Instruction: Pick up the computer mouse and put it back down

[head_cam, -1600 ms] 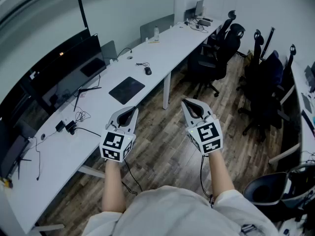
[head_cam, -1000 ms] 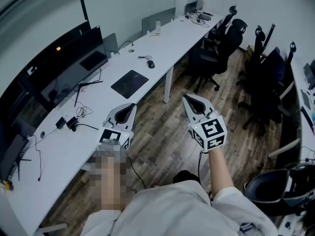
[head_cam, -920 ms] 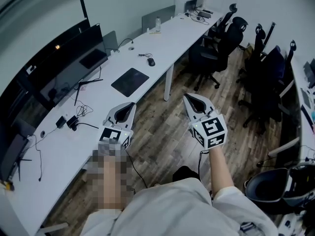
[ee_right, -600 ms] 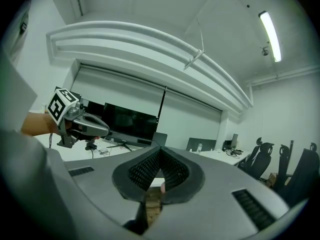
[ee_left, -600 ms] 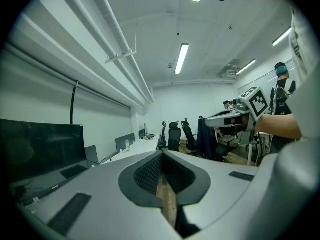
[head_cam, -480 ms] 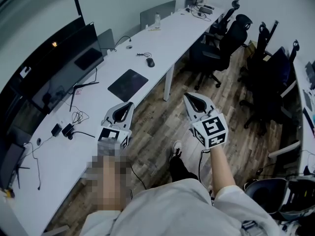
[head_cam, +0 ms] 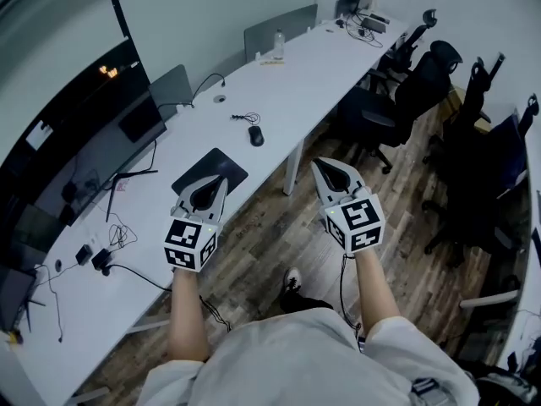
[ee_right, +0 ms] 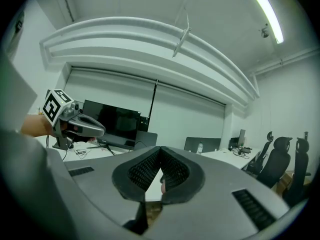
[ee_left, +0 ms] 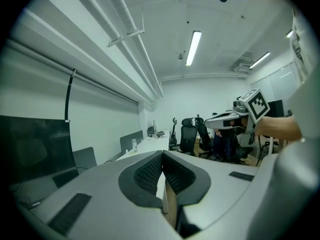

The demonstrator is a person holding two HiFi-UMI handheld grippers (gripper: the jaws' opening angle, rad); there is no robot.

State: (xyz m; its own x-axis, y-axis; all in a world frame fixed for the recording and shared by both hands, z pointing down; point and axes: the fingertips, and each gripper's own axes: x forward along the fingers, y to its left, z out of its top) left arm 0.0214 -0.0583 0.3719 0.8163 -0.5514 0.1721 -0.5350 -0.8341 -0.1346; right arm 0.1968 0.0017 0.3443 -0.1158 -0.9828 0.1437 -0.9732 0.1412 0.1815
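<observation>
We hold both grippers out level beside the long white counter [head_cam: 287, 79], the right one over the wooden floor [head_cam: 262, 244], and neither carries anything. The left gripper [head_cam: 220, 181] has its jaws pressed together at the tips, which in the head view overlap the near edge of the dark mouse pad [head_cam: 203, 166], and the right gripper [head_cam: 319, 166] has its jaws clenched likewise. The computer mouse [head_cam: 255, 135] lies on the counter beyond the pad, well apart from both grippers.

Office: a long white surface [head_cam: 321, 57] with monitors [head_cam: 84, 150], swivel chairs [head_cam: 406, 100], wood floor [head_cam: 270, 235], ceiling strip lights [ee_left: 193, 48].
</observation>
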